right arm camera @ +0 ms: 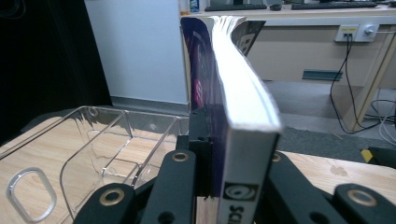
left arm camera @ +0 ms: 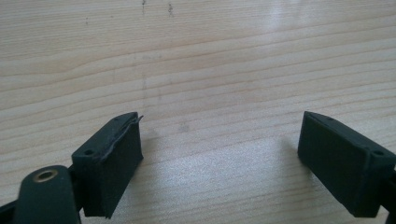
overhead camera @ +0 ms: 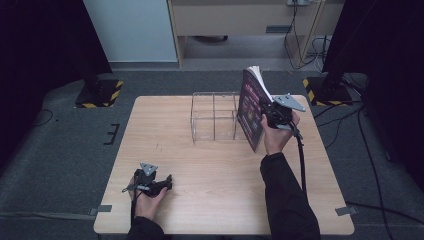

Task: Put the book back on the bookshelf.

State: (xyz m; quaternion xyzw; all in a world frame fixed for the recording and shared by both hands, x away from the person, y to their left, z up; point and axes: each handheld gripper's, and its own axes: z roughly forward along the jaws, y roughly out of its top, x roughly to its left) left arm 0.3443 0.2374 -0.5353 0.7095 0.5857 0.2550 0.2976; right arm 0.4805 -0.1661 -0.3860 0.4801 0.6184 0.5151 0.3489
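Note:
A thick purple-covered book (overhead camera: 251,107) stands upright above the table, just right of a clear plastic divided rack (overhead camera: 215,116). My right gripper (overhead camera: 269,114) is shut on the book; in the right gripper view the book (right arm camera: 243,112) rises between the two black jaws with its white page edge toward the camera, and the clear rack (right arm camera: 105,154) lies to its left. My left gripper (overhead camera: 167,182) rests near the table's front left, open. In the left gripper view its fingers (left arm camera: 109,161) stand wide apart over bare wood with nothing between them.
The wooden table (overhead camera: 200,165) has open surface between the rack and the left hand. Beyond the far edge are a dark floor, yellow-black striped stand bases (overhead camera: 100,92), a wooden desk (overhead camera: 240,20) and cables (overhead camera: 300,35).

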